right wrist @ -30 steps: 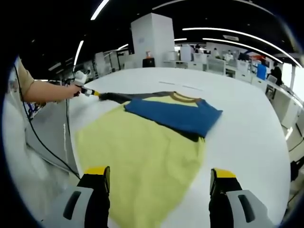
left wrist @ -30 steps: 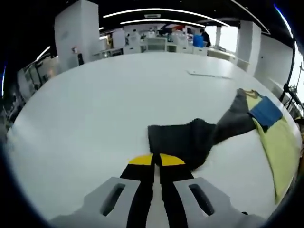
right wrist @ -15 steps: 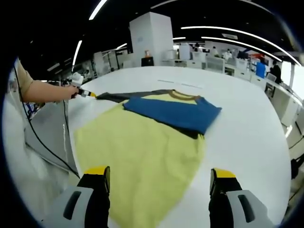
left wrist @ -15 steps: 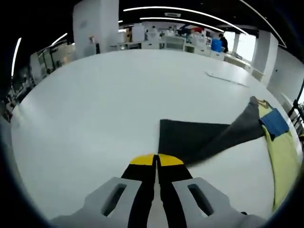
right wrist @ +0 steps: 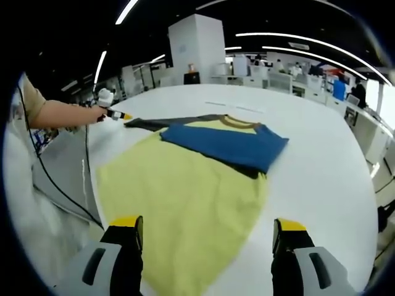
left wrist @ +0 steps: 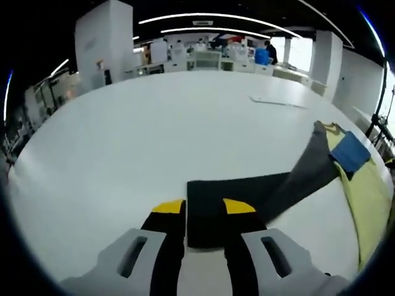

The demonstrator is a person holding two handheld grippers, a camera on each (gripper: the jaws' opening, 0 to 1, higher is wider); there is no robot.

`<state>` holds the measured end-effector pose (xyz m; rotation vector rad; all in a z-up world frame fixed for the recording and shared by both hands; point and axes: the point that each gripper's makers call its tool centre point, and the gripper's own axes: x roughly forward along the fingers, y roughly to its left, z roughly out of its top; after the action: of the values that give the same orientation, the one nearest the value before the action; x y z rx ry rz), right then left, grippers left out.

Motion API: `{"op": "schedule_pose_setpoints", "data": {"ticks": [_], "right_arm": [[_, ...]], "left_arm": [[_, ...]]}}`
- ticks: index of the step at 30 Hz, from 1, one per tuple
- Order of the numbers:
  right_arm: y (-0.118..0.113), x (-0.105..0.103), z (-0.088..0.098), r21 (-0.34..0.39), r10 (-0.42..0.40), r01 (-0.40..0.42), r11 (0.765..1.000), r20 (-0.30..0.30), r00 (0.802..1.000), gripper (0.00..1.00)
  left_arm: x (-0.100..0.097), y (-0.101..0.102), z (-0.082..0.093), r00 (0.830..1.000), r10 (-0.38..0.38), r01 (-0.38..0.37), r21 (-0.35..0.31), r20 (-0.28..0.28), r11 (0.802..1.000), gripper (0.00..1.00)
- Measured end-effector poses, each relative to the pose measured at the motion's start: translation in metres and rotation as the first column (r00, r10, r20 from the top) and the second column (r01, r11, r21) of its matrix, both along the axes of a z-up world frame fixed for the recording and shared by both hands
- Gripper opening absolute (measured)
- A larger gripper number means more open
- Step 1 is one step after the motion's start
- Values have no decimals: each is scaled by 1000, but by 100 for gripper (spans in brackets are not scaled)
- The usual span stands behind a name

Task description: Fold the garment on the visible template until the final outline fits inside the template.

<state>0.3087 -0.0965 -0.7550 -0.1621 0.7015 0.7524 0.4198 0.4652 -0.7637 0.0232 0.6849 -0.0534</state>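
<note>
Yellow-bodied T-shirt (right wrist: 191,197) with a brown collar lies spread flat on the wide white table (left wrist: 123,135), one blue sleeve (right wrist: 228,147) folded across its chest. Its other sleeve, dark grey (left wrist: 234,200), stretches out flat to the side, away from the body. The left gripper (left wrist: 203,213) stands with its yellow-tipped jaws parted just above that sleeve's end, gripping nothing. The right gripper (right wrist: 207,237) hovers over the shirt's hem, jaws spread wide and empty. A person's forearm (right wrist: 58,116) shows at the table's edge.
</note>
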Motion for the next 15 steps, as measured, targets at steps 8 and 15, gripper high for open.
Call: {"op": "schedule_pose_setpoints", "data": {"ticks": [8,15], "right_arm": [[-5,-3,-3,-16,-15,15,1000,-13,1000,86],[-8,-2,-3,-24,-29,28,999,-17,999,86]], "left_arm": [[13,1,-10,998,-27,29,32,-56,999,19],[14,9,-19,996,-4,7,32,-89,999,21]]}}
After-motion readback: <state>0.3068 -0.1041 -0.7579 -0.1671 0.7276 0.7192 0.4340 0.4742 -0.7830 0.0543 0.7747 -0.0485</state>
